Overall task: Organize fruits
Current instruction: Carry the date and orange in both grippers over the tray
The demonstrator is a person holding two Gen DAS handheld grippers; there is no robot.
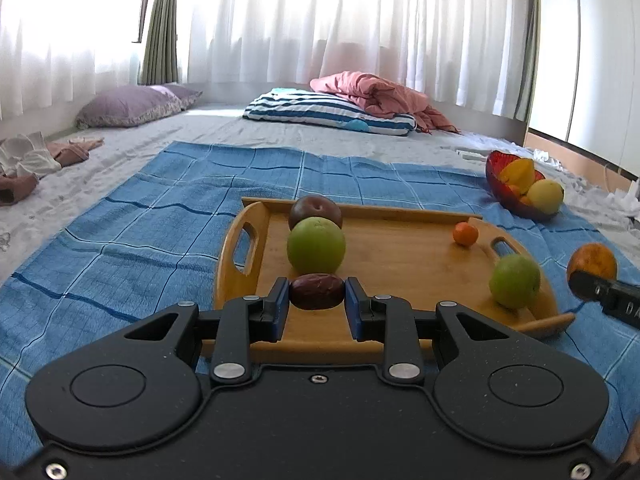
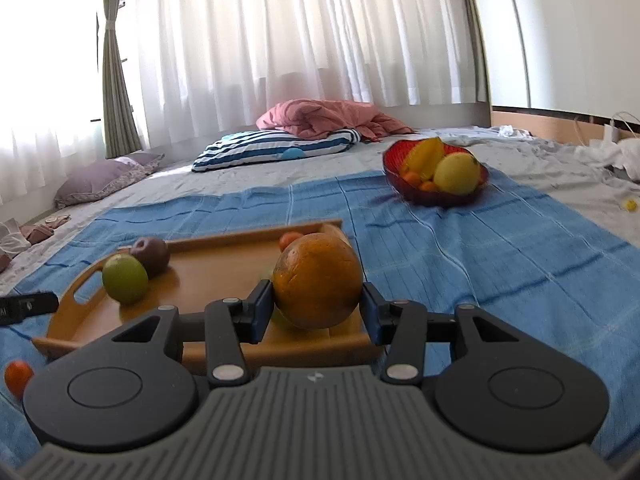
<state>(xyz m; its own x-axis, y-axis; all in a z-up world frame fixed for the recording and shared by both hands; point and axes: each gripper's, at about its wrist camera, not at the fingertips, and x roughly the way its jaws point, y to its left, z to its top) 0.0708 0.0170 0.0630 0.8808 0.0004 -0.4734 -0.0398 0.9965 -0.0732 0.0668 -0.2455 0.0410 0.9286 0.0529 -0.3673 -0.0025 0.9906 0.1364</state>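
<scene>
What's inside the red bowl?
The red bowl holds a yellow round fruit, a starfruit and small orange fruits; anything beneath them is hidden.

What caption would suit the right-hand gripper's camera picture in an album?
The right gripper holds an orange above a wooden tray, a red fruit bowl waiting on the blue cloth.

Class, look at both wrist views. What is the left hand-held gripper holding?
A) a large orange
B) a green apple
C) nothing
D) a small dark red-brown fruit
D: the left hand-held gripper clamps the dark red-brown fruit between its blue pads, above the wooden tray.
</scene>
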